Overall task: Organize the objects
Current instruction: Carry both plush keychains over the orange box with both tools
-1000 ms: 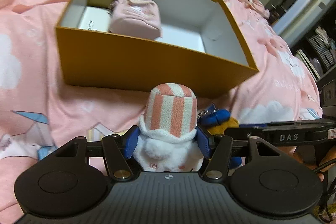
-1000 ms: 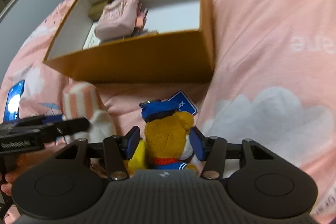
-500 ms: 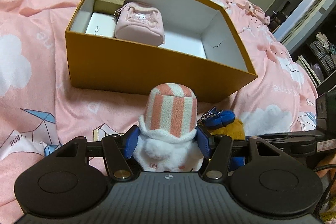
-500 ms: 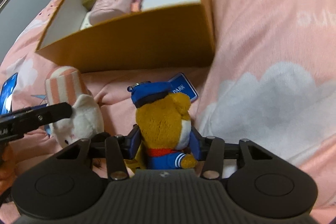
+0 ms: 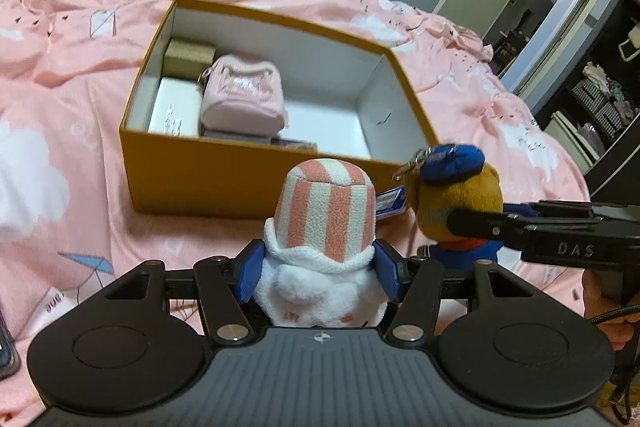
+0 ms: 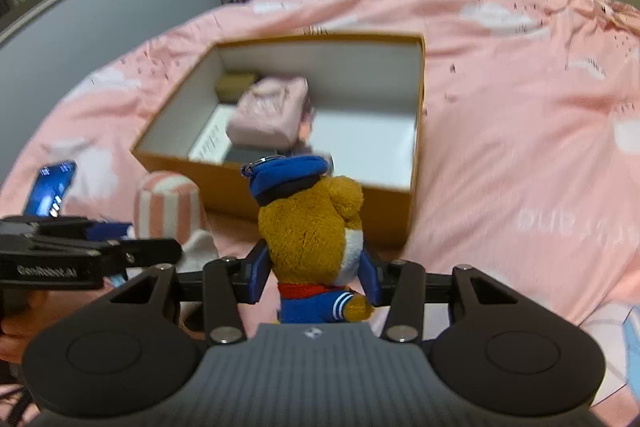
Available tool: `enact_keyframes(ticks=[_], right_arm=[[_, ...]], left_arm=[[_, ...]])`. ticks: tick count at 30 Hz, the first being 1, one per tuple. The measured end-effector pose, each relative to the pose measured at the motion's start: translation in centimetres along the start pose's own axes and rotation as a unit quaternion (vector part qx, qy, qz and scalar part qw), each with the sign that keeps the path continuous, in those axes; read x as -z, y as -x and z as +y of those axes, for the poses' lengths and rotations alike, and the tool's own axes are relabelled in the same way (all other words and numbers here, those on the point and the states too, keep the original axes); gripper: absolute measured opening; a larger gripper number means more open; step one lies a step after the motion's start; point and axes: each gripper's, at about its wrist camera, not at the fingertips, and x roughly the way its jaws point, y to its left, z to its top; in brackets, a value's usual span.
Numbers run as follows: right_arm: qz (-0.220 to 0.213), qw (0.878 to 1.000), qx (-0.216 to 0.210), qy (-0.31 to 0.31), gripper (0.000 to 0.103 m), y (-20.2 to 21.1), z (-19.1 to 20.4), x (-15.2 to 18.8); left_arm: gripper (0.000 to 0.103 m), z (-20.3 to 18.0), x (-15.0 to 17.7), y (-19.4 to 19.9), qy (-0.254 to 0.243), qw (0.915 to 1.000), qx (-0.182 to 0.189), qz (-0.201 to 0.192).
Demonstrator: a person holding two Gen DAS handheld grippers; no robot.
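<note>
Two plush toys are being held, one in each gripper, over a pink blanket [image 5: 60, 75].

Left wrist view: the left gripper [image 5: 319, 273] is clamping its blue pads [image 5: 250, 277] on the white lower part of a striped toy [image 5: 326, 223], one pad on each side. The jaws are standing rather wide because the toy is thick. The toy is sitting upright, with its pink and white striped top pointing at the near wall of an orange box [image 5: 208, 171]. The box is lying open on the blanket, beyond the toy. In its left part a pink pouch [image 5: 242, 93] is resting beside a white carton [image 5: 174, 111] and a tan carton [image 5: 188, 55]. The right part of the box floor is showing white and bare. At the right, the right gripper [image 5: 560, 231] is coming in from the side, holding a bear [image 5: 456, 195] with a blue cap, just beside the striped toy and close before the box's near right corner.

Right wrist view: the right gripper [image 6: 314, 277] is gripping the bear [image 6: 316, 227] at the body, with both pads pressed on the fur; the jaws are about half apart. The bear's cap is overlapping the near rim of the box [image 6: 418, 131]. The picture is blurred. The bare box floor is lying straight beyond the bear. At the left, the left gripper [image 6: 88, 251] is holding the striped toy [image 6: 168, 205], and a phone [image 6: 50, 189] with a lit screen is lying on the blanket [image 6: 520, 131] behind it. Wide open blanket is spreading to the right of the box.
</note>
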Motion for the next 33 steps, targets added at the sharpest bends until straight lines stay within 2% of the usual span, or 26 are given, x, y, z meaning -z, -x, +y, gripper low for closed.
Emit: enact_keyframes(ticks=[5, 11, 17, 21, 25, 30, 33], right_arm=[[-0.035, 0.999, -0.025, -0.012, 0.048, 2.0, -0.1, -2.1], [-0.070, 0.995, -0.063, -0.044, 0.048, 3.2, -1.0, -5.4], [-0.102, 0.992, -0.062, -0.046, 0.048, 3.3, -1.4, -8.5], [-0.095, 0.990, -0.069, -0.081, 0.048, 1.2, -2.9, -10.5], [-0.072, 0.990, -0.056, -0.109, 0.048, -2.1, -4.5, -11.9], [-0.026, 0.989, -0.044, -0.136, 0.048, -6.6, -6.1, -12.9], [-0.003, 0.989, -0.030, -0.146, 0.048, -8.9, -6.6, -13.2]], left_arm=[[0.067, -0.7, -1.9, 1.4, -0.003, 0.9995, 0.024, -0.022], [0.067, -0.6, -5.7, 3.0, 0.004, 0.9977, 0.045, -0.052], [0.067, -0.7, -10.2, 2.9, -0.007, 0.9960, 0.051, -0.072], [0.067, -0.8, -12.8, 0.0, -0.014, 0.9967, 0.058, -0.056], [0.067, -1.0, -14.4, -4.8, -0.028, 0.9985, 0.046, -0.009], [0.067, -1.0, -15.0, -10.8, -0.037, 0.9981, 0.023, 0.044], [0.067, -0.4, -15.2, -13.1, -0.033, 0.9975, 0.021, 0.060]])
